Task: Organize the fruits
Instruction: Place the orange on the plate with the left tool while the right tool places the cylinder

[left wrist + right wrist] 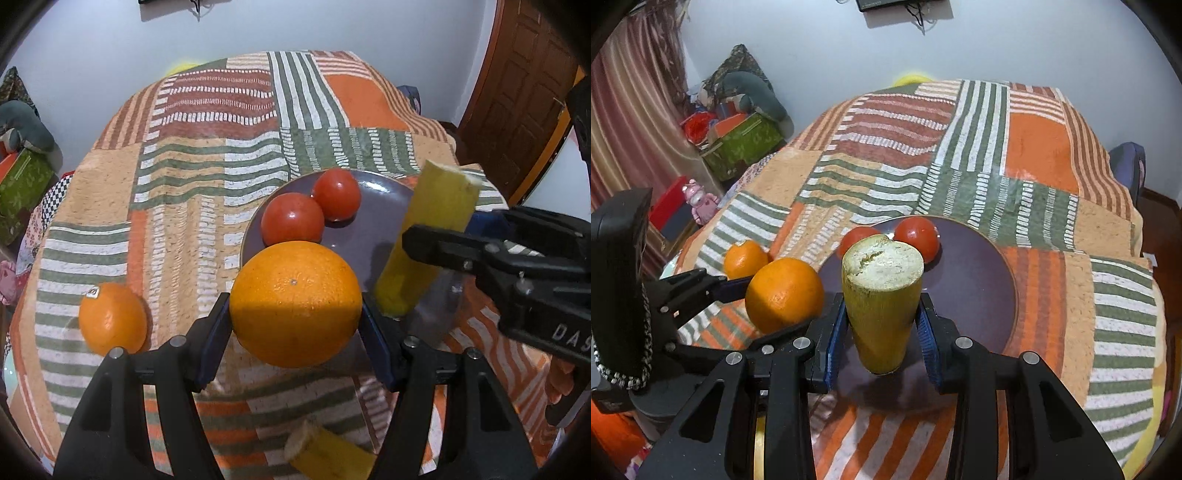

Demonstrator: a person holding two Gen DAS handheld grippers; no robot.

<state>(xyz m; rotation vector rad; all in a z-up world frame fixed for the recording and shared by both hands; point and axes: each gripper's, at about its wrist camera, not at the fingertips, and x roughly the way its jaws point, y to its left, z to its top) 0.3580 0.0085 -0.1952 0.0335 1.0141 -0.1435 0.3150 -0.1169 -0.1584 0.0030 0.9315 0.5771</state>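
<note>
Two tomatoes (310,210) sit on the plate (373,232), frame centre. Left hand-held gripper (295,328) clamps an orange (295,302); right hand-held gripper (882,332) clamps a banana piece (882,299).

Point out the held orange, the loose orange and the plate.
Held orange (295,302): left wrist view, middle of its peel.
Loose orange (112,323): left wrist view, middle of its peel, below the sticker.
Plate (975,280): right wrist view, bare purple surface right of the fruit.
</note>
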